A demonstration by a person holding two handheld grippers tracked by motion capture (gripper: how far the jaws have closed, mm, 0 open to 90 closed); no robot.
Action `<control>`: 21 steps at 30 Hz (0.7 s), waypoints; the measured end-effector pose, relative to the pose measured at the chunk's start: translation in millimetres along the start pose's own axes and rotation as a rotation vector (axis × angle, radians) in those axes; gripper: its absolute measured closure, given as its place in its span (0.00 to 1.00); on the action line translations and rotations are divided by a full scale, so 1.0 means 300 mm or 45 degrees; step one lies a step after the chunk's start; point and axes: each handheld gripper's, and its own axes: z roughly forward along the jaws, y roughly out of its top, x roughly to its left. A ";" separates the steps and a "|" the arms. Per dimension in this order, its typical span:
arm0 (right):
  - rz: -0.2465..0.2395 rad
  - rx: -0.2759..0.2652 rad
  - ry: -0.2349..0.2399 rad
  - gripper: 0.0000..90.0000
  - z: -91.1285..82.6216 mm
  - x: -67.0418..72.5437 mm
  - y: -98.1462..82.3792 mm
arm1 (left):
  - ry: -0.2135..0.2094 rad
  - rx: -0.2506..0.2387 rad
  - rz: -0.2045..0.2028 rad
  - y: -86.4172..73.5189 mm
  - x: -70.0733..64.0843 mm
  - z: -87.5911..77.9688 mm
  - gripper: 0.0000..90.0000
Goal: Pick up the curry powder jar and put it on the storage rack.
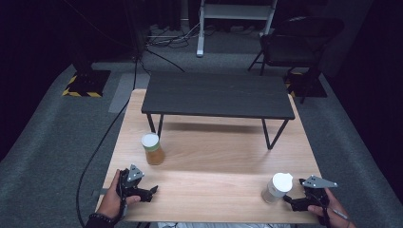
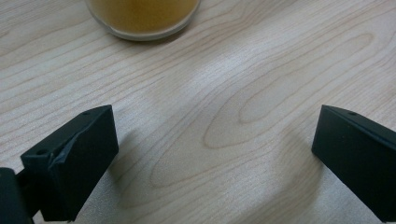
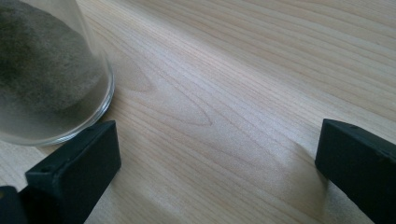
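Note:
A jar of yellow-orange powder [image 1: 152,149] with a white lid stands on the light wooden table [image 1: 214,156], left of centre; its base [image 2: 142,18] shows at the top of the left gripper view. My left gripper [image 1: 153,191] rests open on the table just in front of that jar, nothing between its jaws. A jar of grey powder [image 1: 277,188] with a white lid stands near the front right corner. My right gripper [image 1: 288,201] lies open right beside it, its left jaw close against the glass base [image 3: 51,79]; the jaws hold nothing.
A low black bench-like table [image 1: 216,95] stands on the far half of the wooden table. Beyond are a dark chair [image 1: 299,40], cables on the grey floor [image 1: 164,40] and a white stand leg [image 1: 201,28].

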 end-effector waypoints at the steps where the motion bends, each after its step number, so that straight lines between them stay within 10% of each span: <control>1: 0.000 0.000 0.000 0.00 0.000 0.000 0.000 | 0.002 0.001 -0.001 0.001 -0.001 0.000 0.00; 21: 0.002 0.000 0.000 0.00 -0.002 -0.001 -0.002 | 0.041 -0.019 -0.095 0.010 -0.023 -0.006 0.02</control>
